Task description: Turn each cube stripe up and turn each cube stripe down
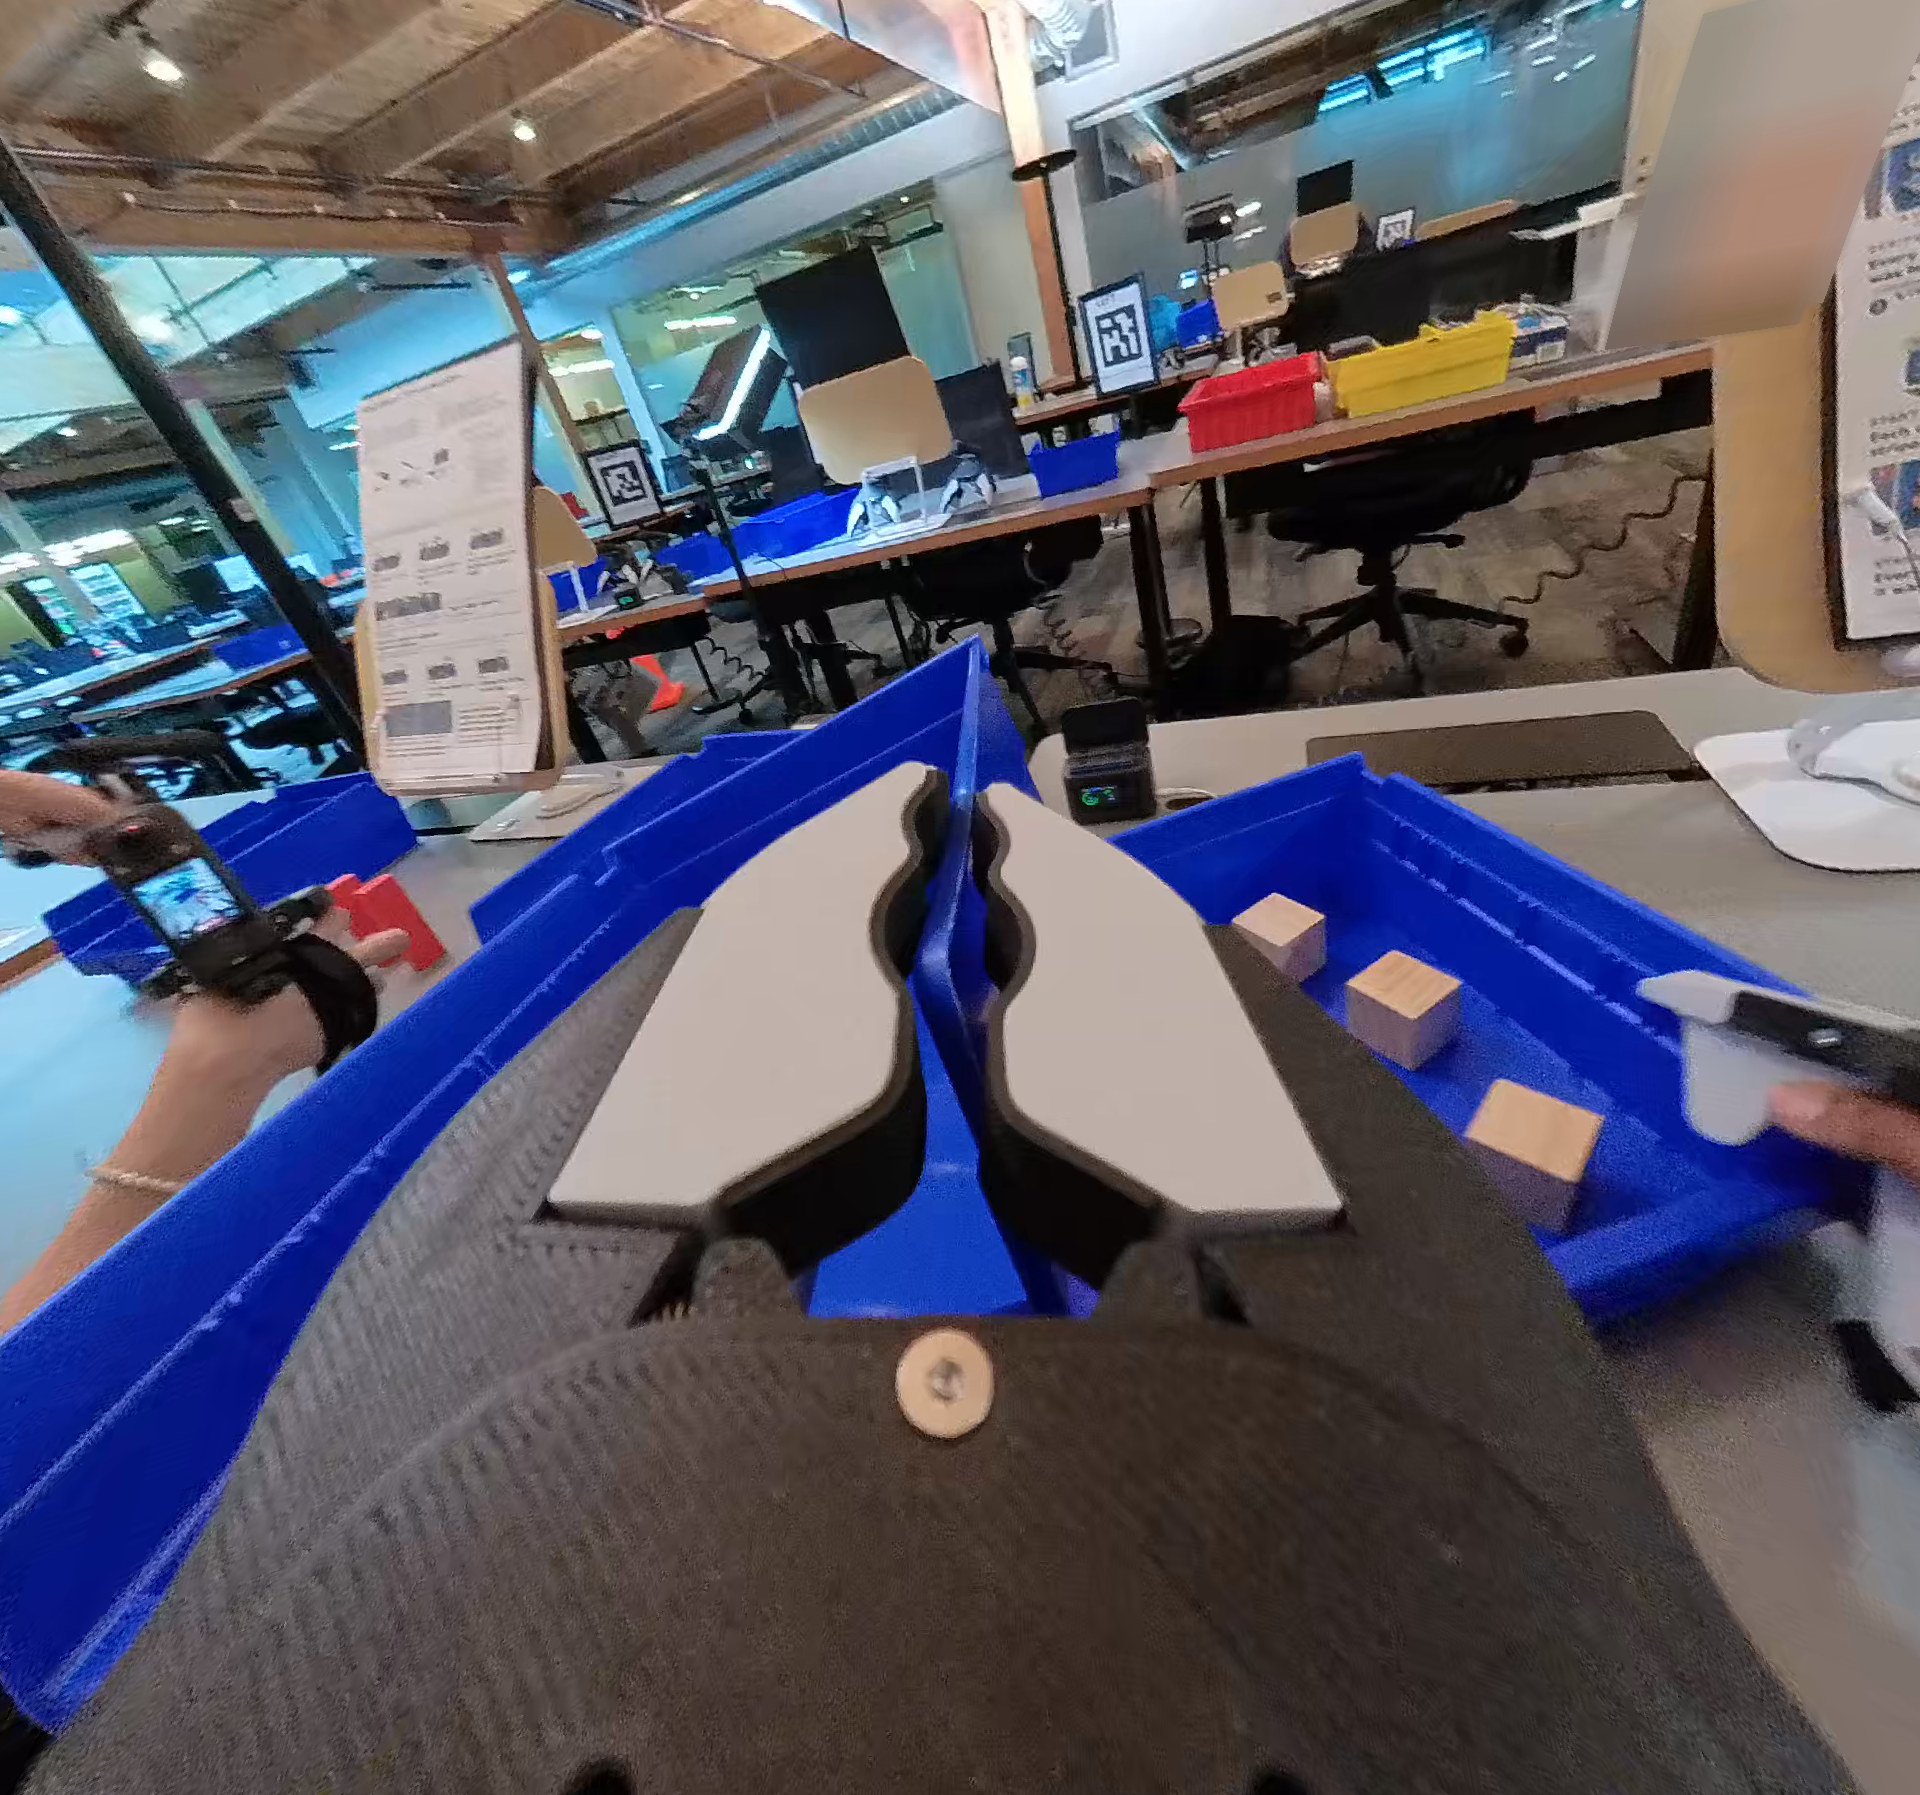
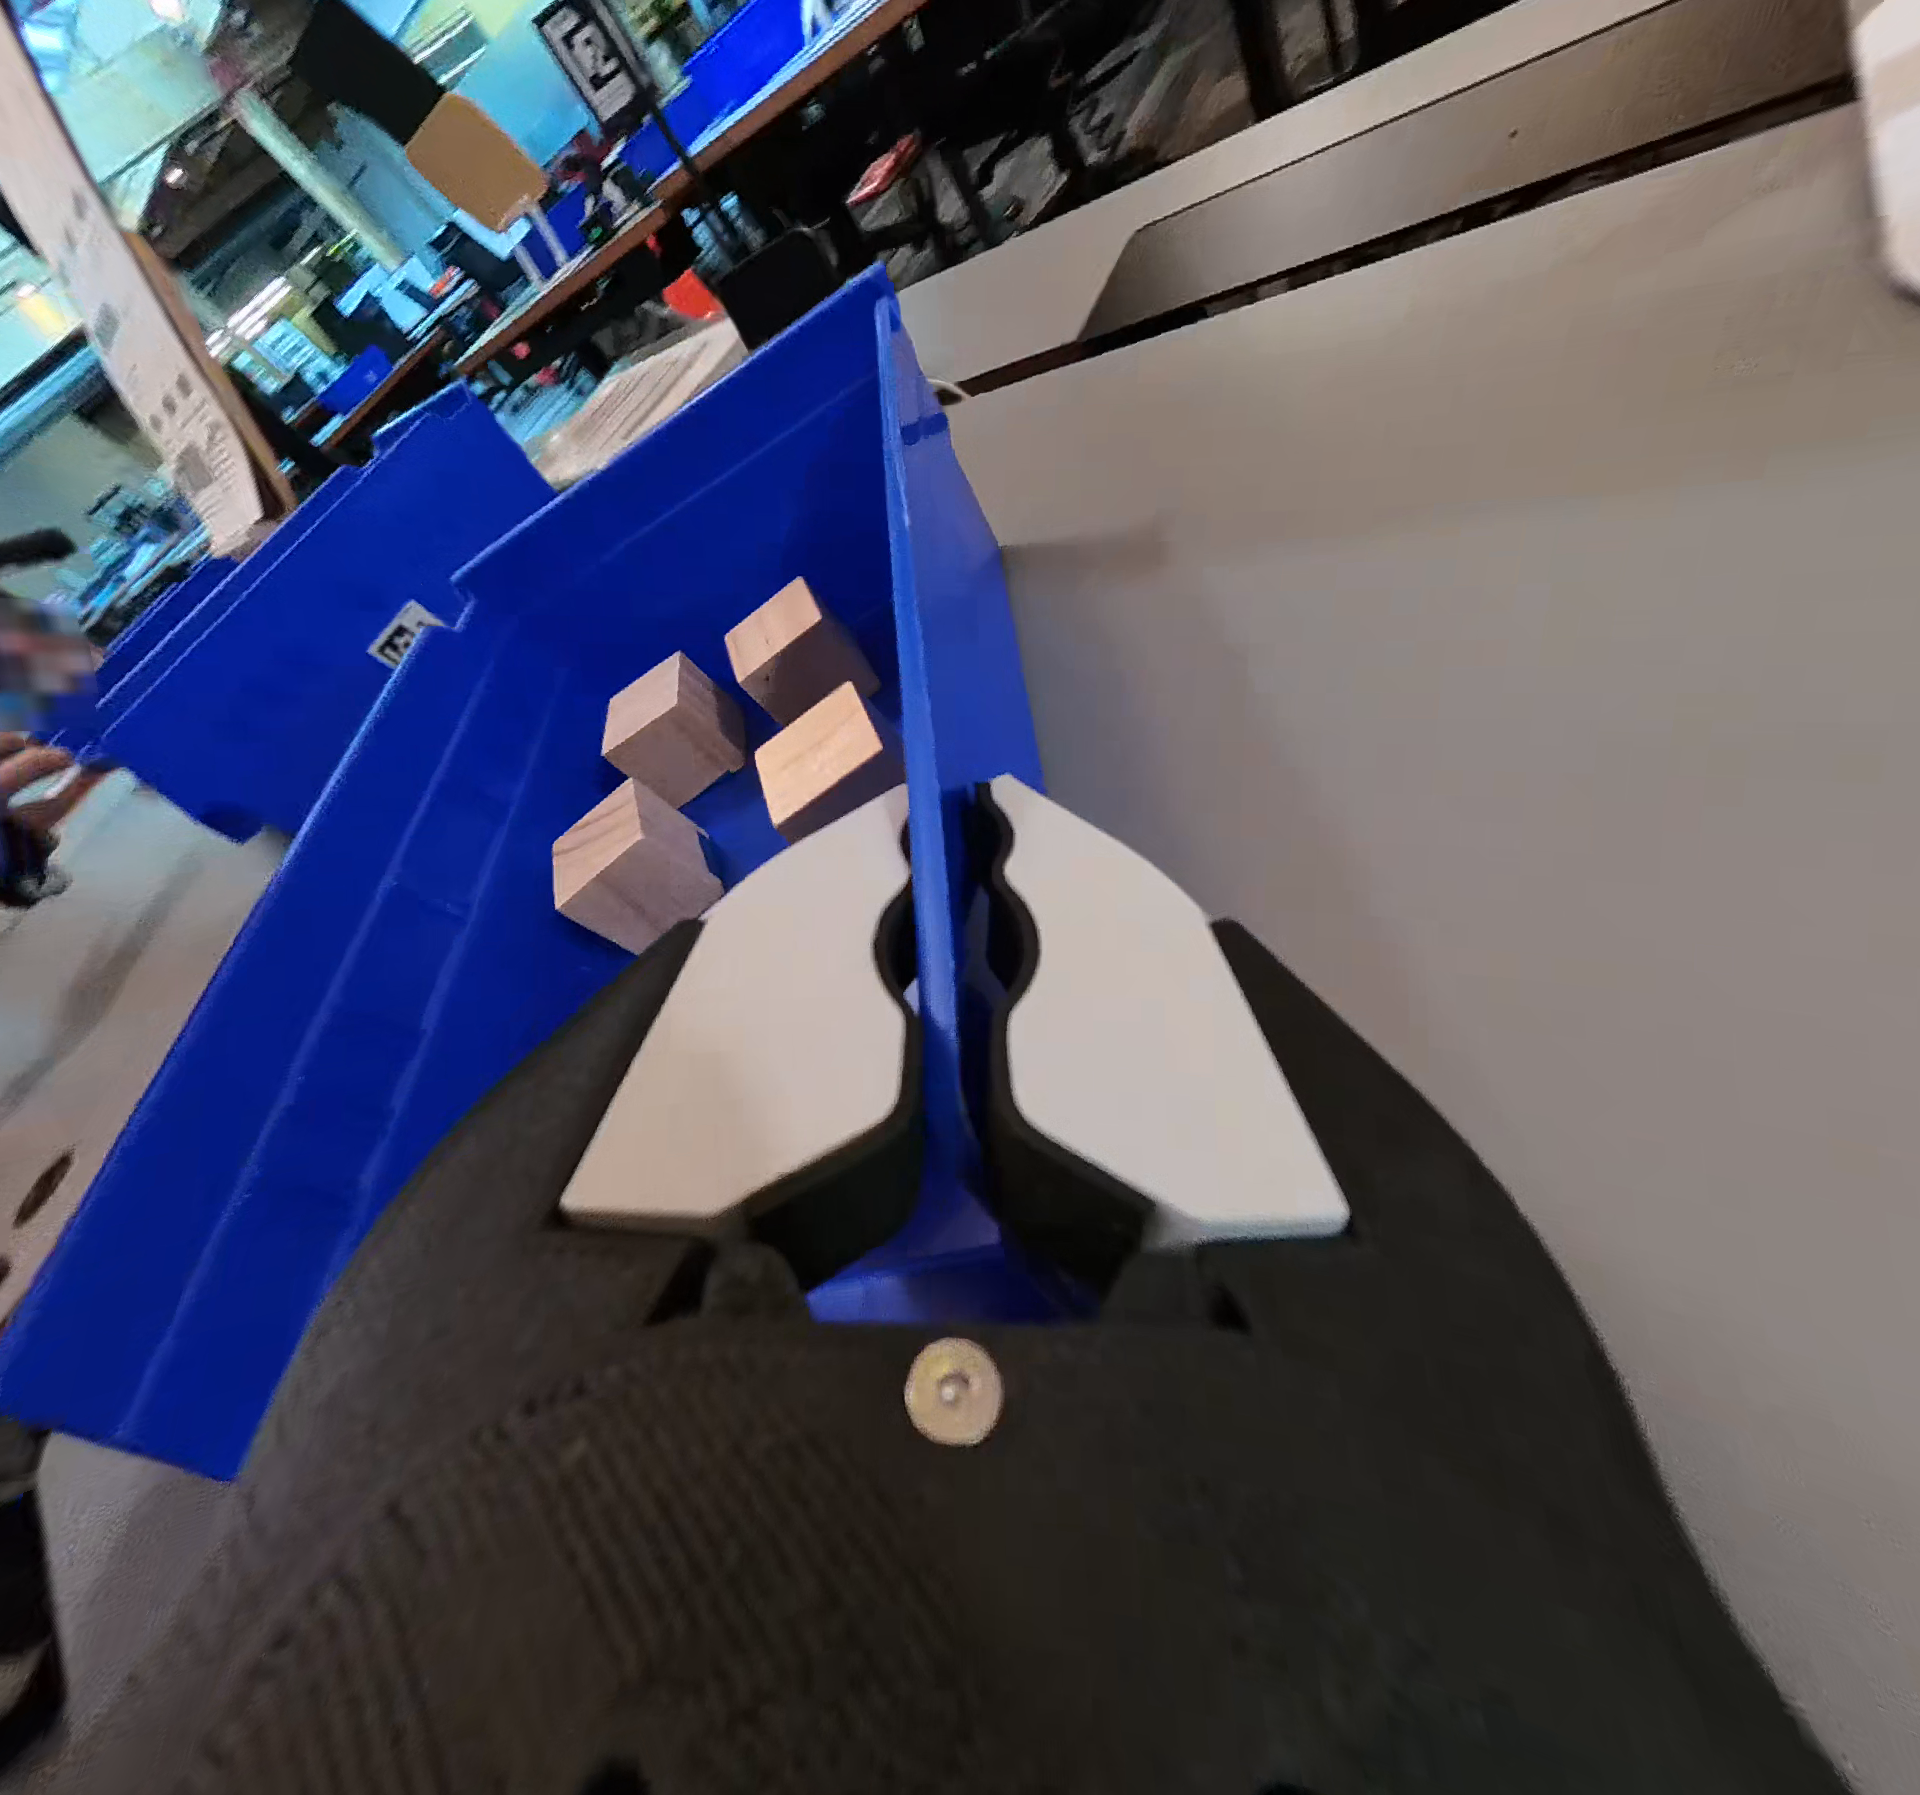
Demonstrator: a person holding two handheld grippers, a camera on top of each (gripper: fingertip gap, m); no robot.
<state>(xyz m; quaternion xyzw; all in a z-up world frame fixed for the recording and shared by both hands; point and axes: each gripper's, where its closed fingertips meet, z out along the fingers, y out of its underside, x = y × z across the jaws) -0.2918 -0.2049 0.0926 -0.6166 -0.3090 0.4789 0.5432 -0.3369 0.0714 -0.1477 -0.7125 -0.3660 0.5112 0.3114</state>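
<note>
both hand-held grippers are clamped on walls of the blue bin [image 1: 1475, 872], not on any cube. left gripper [image 1: 961, 815] has its grey fingers [image 1: 769, 997] pinched narrow around the bin's left wall, which runs up between them to a far corner. right gripper [image 2: 951, 800] does the same on the right wall, one finger inside the bin and one outside over the grey table [image 2: 1507, 706]. in the left wrist view the right gripper shows blurred at the bin's near right edge.

wooden cubes [image 2: 675, 727] lie loose on the bin floor: four show in the right wrist view, clustered toward the far right part of the floor, two of them close against the right wall; the left wrist view catches three in a row. every face i can see is plain wood, no stripe showing (it may be underneath or on a hidden side, i cannot tell).

to me this looks like a bin-handling step, lifting or shifting the bin with both grippers, with no cube turning under way yet. next move, as i judge it: settle the bin, let go of the walls, open one gripper wide and reach in for a single cube, gripping two opposite faces so it can be rolled. the cubes sitting close together leave little room for a finger between them.

farther left, another person's hand [image 1: 260, 1007] with a wrist-worn camera rests near red blocks [image 1: 390, 919] beside other blue bins.
</note>
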